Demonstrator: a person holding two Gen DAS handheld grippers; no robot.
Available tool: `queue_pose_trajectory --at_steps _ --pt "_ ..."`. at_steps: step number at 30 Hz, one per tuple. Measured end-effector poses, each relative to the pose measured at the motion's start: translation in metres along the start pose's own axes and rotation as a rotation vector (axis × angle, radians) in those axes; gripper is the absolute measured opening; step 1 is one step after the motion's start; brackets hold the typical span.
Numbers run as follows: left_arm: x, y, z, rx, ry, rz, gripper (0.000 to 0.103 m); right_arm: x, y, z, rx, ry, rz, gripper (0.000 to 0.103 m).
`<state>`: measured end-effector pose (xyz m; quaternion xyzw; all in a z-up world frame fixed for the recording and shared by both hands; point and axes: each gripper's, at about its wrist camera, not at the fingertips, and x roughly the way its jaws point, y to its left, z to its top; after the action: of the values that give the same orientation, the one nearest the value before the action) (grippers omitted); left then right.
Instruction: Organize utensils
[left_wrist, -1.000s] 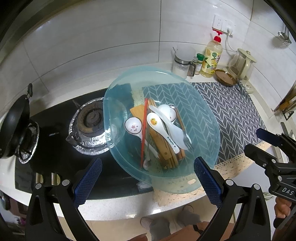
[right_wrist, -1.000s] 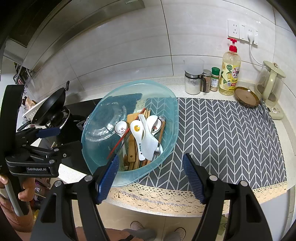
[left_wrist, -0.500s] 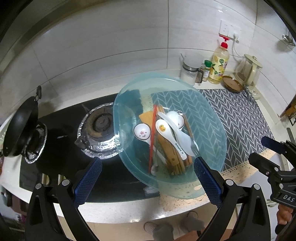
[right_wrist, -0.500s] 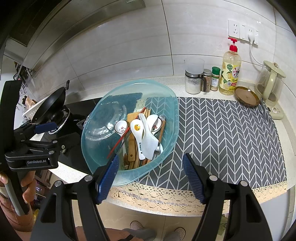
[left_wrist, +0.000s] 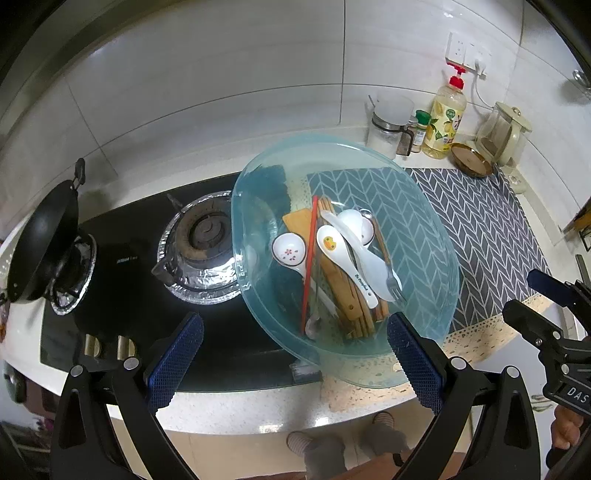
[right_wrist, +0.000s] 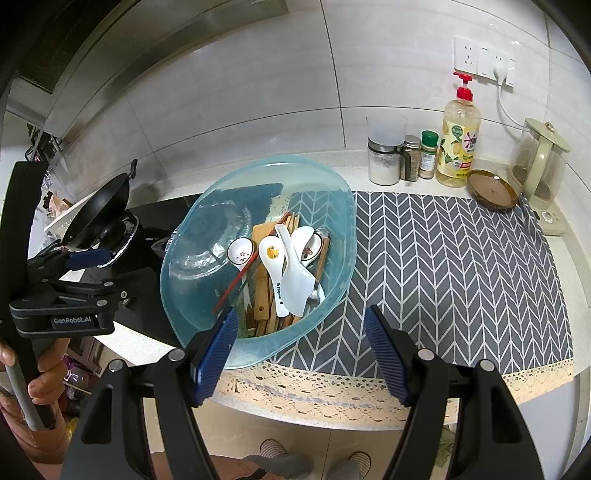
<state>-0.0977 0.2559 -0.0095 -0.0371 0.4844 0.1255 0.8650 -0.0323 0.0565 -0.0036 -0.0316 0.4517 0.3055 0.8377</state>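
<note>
- Left wrist view: our left gripper (left_wrist: 293, 350) and right gripper (right_wrist: 301, 349) hang wide, holding nothing.
- We judge sorting unstarted: utensils (left_wrist: 343, 258) lie jumbled in the blue basin (left_wrist: 424, 206) on the tabletop (right_wrist: 369, 391).

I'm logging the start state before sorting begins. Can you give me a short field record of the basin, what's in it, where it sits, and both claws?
container: clear blue basin
placement: partly on the chevron mat, partly over the black stove
contents: duck spoon, flower spoon, white rice paddle, red chopsticks, wooden utensils, a fork
left claw: open, empty, above the basin's near edge
right claw: open, empty
utensils removed: none visible outside the basin
</note>
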Motion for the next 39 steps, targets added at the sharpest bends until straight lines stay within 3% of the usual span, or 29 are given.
queue_pose_trajectory --at_steps 39 --pt "0.0029 -0.0056 0.0005 0.041 0.02 0.003 0.099 0.0059 -0.0027 0.0031 -0.009 0.01 -0.005 0.069"
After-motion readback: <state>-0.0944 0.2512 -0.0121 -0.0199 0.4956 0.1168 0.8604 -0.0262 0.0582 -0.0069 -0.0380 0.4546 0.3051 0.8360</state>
